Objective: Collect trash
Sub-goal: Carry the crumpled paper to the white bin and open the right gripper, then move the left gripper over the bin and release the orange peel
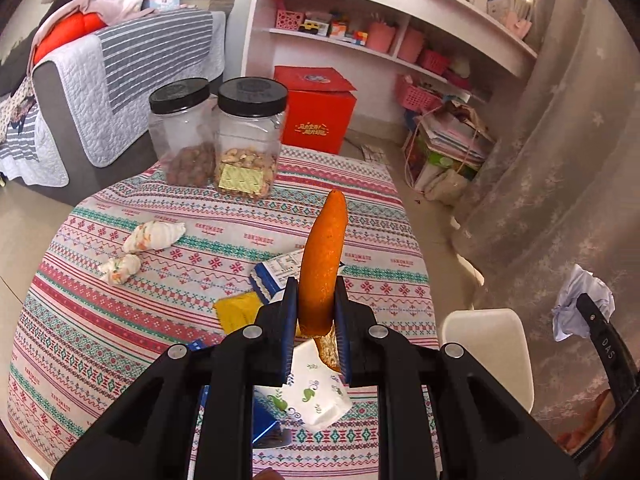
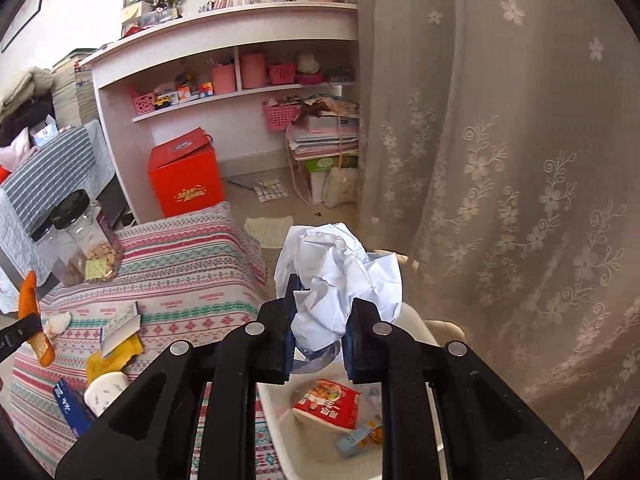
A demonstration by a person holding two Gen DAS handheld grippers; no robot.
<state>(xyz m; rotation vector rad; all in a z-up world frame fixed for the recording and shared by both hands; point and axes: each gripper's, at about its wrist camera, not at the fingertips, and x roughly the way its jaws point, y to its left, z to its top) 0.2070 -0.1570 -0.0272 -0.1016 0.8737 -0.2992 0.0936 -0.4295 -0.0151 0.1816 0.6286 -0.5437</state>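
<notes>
My left gripper point(image 1: 317, 312) is shut on an orange peel point(image 1: 323, 264) and holds it upright above the patterned tablecloth point(image 1: 120, 320). The peel also shows at the left edge of the right wrist view point(image 2: 29, 300). My right gripper point(image 2: 319, 320) is shut on a crumpled white paper ball point(image 2: 340, 276), held over a white trash bin point(image 2: 280, 420) beside the table. The bin holds a red noodle cup point(image 2: 326, 402) and a small packet. On the table lie two crumpled tissues point(image 1: 154, 235), a blue-white carton point(image 1: 276, 274), a yellow wrapper point(image 1: 236, 312) and a paper cup point(image 1: 316, 396).
Two black-lidded jars of nuts point(image 1: 246, 140) stand at the table's far side. A red box point(image 1: 318, 108) sits on the floor by white shelves point(image 1: 380, 40). A lace curtain point(image 2: 500, 200) hangs at the right. A sofa with striped covers point(image 1: 100, 80) is at the left.
</notes>
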